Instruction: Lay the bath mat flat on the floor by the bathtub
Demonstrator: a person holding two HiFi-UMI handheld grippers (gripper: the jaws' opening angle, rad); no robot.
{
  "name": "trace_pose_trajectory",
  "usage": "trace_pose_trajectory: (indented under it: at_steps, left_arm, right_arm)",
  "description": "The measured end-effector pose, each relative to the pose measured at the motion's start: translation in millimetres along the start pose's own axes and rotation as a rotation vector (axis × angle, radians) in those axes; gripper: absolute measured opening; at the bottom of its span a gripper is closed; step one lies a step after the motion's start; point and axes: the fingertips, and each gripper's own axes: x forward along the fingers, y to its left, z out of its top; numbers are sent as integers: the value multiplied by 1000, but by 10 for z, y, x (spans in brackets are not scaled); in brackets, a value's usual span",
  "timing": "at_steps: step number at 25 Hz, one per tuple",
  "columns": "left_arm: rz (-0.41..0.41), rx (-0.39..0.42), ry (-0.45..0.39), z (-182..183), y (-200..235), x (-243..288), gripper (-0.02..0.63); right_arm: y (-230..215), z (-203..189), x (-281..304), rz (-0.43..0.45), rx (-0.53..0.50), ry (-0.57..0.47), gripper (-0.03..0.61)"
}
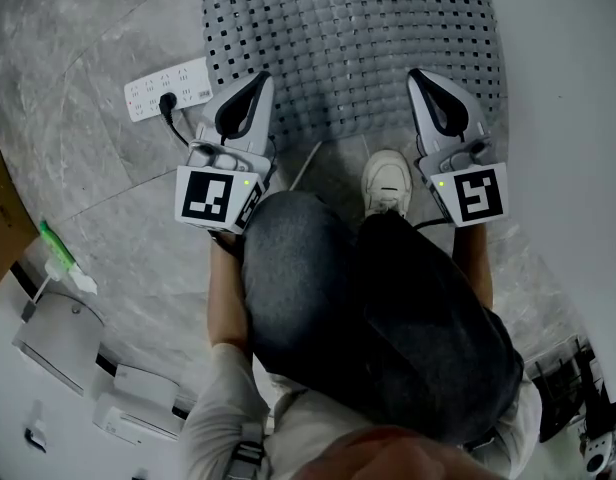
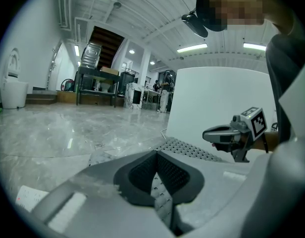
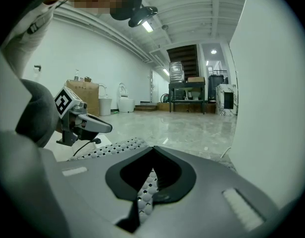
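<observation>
A grey perforated bath mat lies on the marble floor beside the white bathtub wall. My left gripper is shut on the mat's near left edge, and a strip of the mat shows pinched between its jaws. My right gripper is shut on the near right edge; the mat sits between its jaws too. Each gripper appears in the other's view, the right gripper and the left gripper. The tub wall stands just behind the mat.
A white power strip with a black plug lies left of the mat. The person's white shoe stands at the mat's near edge, knees below. White appliances sit lower left, a cardboard box at far left.
</observation>
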Motion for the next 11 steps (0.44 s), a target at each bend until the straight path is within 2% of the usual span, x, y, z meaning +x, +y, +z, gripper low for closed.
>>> trace_pose_trajectory:
  at_steps: [11]
  left_arm:
    - [-3,0,-16,105,-44,-168,2]
  right_arm:
    - [128,190,-21,11,-20,-3,0]
